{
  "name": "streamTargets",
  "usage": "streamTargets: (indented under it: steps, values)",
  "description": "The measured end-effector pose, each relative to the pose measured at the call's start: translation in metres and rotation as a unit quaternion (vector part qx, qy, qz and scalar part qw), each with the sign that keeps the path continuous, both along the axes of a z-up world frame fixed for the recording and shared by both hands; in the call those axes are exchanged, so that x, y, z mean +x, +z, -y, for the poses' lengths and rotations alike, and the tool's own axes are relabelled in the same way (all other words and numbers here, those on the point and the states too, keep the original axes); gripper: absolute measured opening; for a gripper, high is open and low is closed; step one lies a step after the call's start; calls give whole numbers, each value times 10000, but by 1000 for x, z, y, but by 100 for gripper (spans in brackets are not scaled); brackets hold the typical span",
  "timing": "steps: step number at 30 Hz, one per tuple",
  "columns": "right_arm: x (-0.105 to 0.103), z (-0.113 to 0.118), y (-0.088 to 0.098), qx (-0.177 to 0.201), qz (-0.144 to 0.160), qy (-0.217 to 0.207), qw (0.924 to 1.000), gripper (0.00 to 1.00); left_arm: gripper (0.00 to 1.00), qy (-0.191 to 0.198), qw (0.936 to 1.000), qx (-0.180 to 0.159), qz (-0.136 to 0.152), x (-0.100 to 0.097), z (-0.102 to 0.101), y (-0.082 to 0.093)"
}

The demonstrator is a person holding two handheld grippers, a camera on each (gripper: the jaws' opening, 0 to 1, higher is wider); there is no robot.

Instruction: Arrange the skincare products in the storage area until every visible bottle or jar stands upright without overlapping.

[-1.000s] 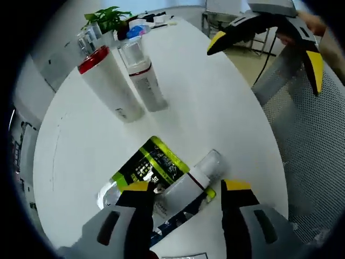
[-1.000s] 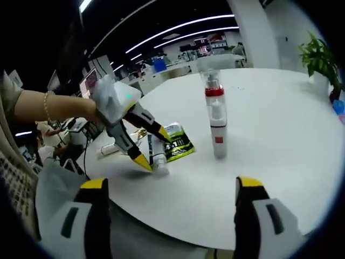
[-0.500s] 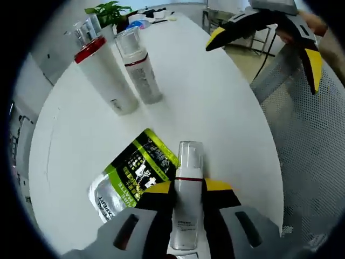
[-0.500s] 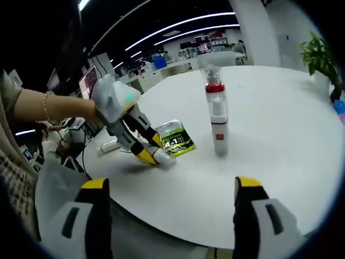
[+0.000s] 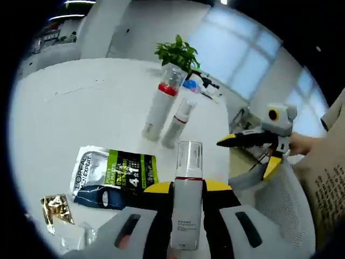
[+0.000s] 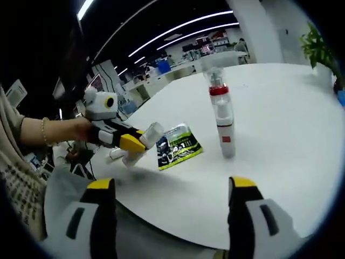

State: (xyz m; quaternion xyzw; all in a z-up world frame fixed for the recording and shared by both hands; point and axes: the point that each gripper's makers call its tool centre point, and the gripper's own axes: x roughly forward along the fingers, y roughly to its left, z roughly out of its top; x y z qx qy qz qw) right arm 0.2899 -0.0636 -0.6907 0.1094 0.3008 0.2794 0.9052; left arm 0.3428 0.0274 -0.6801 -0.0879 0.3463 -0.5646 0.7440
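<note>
A white pump bottle with a clear cap [image 5: 186, 199] is held off the table, my left gripper [image 5: 186, 190] shut on its body. The right gripper view shows that bottle [image 6: 144, 141] tilted in the left gripper [image 6: 129, 142] above the table's near edge. Two more bottles stand upright close together mid-table: a tall one with a red band [image 5: 157, 110] and a shorter one [image 5: 177, 123]; they line up as tall bottle [image 6: 214, 89] and shorter bottle [image 6: 226, 135]. My right gripper [image 6: 172, 186] hangs open off the table's edge, also seen as the right gripper [image 5: 259, 148].
A green and black sachet [image 5: 116, 178] lies flat on the round white table [image 5: 81, 108], shown also as the sachet [image 6: 178, 145]. A gold wrapper [image 5: 54, 208] lies near it. A potted plant [image 5: 178, 54] and small items stand at the far edge. A mesh chair [image 5: 280, 199] is beside the table.
My left gripper shut on the lying pump bottle and has lifted it off the table, next to the sachet. The right gripper stayed open and hardly moved.
</note>
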Motion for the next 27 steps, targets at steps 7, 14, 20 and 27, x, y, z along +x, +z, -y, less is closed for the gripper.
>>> streamTargets:
  steps: [7,14,20,27]
  values:
    - [2,-5,1,42,15,173,9998,81,17,533,9950,-840,-84,-10,-10,37]
    - [10,-26,38,857,379,442,9946,71,17,819,9819,-1690,-234,-22,-13,72]
    - [1,-64,87,1945,783,1243,9698,55,17,740,9717,-2226,-286,-46,-11,100]
    - [-1,-85,121,2575,999,1521,9490,53,17,527,9669,-2467,-372,-73,-11,111]
